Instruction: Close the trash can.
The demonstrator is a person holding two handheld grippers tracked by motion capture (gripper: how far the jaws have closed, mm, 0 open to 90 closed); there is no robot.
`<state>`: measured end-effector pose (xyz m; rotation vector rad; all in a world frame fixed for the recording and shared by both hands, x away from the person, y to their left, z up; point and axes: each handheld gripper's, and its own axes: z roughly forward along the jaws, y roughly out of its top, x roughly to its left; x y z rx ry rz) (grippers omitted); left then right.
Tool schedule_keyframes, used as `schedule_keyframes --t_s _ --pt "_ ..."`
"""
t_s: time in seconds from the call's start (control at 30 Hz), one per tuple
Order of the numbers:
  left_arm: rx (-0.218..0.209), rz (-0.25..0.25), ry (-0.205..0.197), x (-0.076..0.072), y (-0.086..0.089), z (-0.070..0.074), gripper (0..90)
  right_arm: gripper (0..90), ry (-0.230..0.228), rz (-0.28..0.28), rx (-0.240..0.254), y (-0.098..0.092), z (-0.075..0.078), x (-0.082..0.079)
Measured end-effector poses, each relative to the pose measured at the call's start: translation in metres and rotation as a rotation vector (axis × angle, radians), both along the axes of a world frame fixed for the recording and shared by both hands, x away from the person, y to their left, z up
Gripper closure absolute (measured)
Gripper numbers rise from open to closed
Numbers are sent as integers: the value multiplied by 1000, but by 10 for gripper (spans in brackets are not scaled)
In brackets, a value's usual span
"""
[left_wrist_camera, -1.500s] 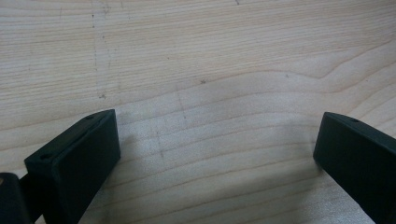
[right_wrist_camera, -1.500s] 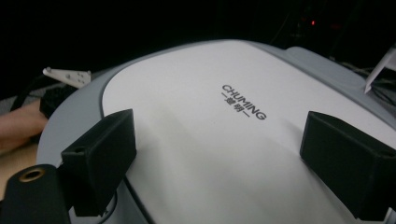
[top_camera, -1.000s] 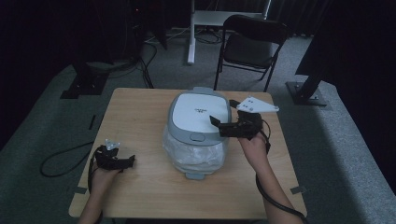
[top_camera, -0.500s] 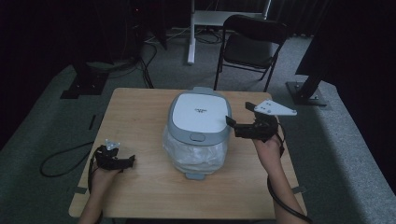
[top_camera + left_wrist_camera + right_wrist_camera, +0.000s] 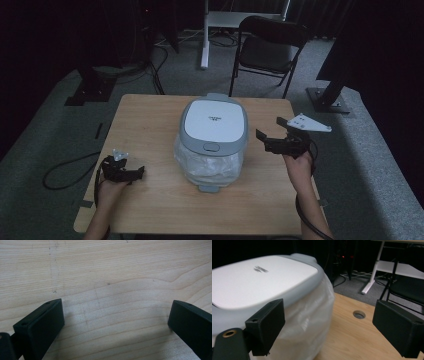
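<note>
Since the earlier frame the right gripper (image 5: 272, 131) has been drawn clear of the rice cooker (image 5: 213, 130), jaws spread and empty, while the lid is seen closed and the left gripper (image 5: 136, 172), also spread, is rested idle on the table (image 5: 150, 115).

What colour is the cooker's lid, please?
The lid is white with a grey rim, clearest in the high view.

Right tongs (image 5: 272, 129) gape beside the rice cooker (image 5: 212, 135); left tongs (image 5: 136, 173) rest apart.
</note>
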<state>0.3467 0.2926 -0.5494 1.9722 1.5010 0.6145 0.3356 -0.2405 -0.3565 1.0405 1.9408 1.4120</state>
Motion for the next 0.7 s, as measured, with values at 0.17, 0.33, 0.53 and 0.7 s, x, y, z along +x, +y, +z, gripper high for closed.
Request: schedule_keyframes --t_s 0.17,0.33,0.53,0.7 --pt "0 0 0 0 0 0 13 102 19 -20 17 -9 -10 0" --pt "-1 0 0 0 0 0 13 102 37 -46 16 -19 -23 -2" --pt "1 -2 1 0 0 0 13 102 76 -85 24 -33 -49 -4" --pt "1 -2 1 0 0 0 13 102 102 -108 35 -38 -67 -5"
